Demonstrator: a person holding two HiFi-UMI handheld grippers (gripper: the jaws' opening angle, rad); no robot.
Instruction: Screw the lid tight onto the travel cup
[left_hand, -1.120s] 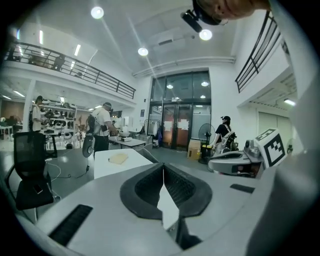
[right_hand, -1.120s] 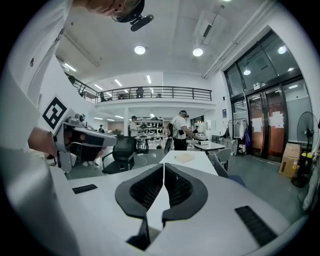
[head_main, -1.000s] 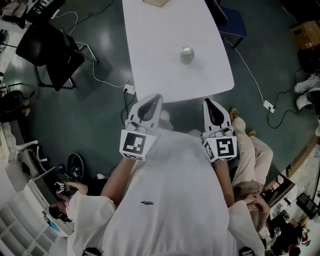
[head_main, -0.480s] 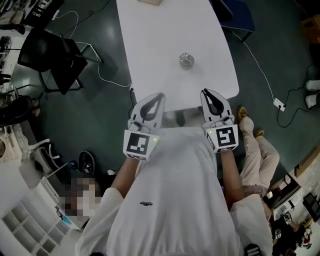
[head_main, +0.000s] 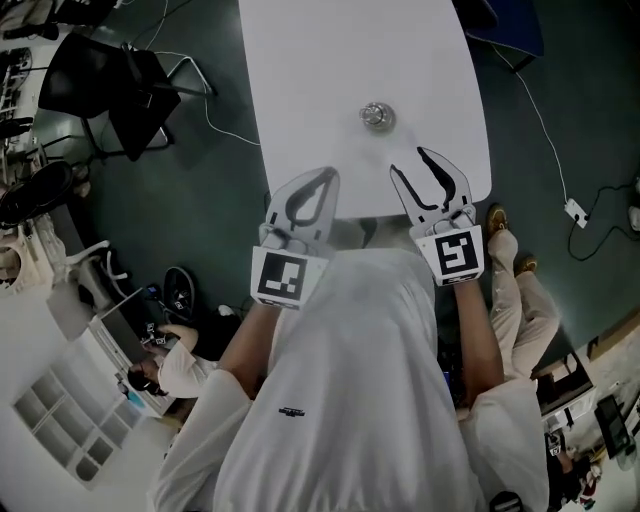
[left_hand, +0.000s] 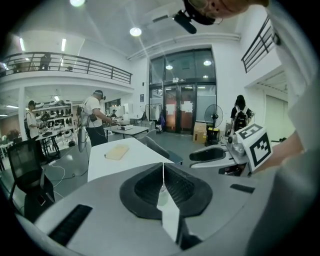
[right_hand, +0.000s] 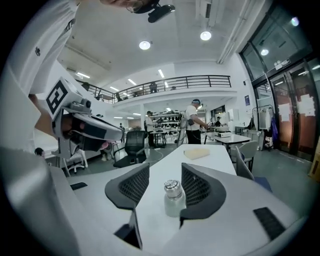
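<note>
A small clear travel cup (head_main: 376, 116) with a silvery lid (right_hand: 172, 186) stands upright on the white table (head_main: 300, 60), near its front end. My left gripper (head_main: 322, 176) is shut and empty over the table's front edge, short of the cup. In the left gripper view the pads (left_hand: 176, 186) meet in a line. My right gripper (head_main: 411, 162) has just been opening. Its jaws stand apart with nothing between them. In the right gripper view the cup (right_hand: 173, 199) shows ahead, beyond the fingertips.
A flat tan board (right_hand: 197, 153) lies at the table's far end. Black chairs (head_main: 110, 90) and cables are on the floor to the left, a blue chair (head_main: 510, 25) at the far right. A seated person (head_main: 175, 365) is at the lower left.
Both grippers have moved forward to the table's front edge, towards the cup. The right jaws have gone from shut to apart. The left jaws stay shut.
</note>
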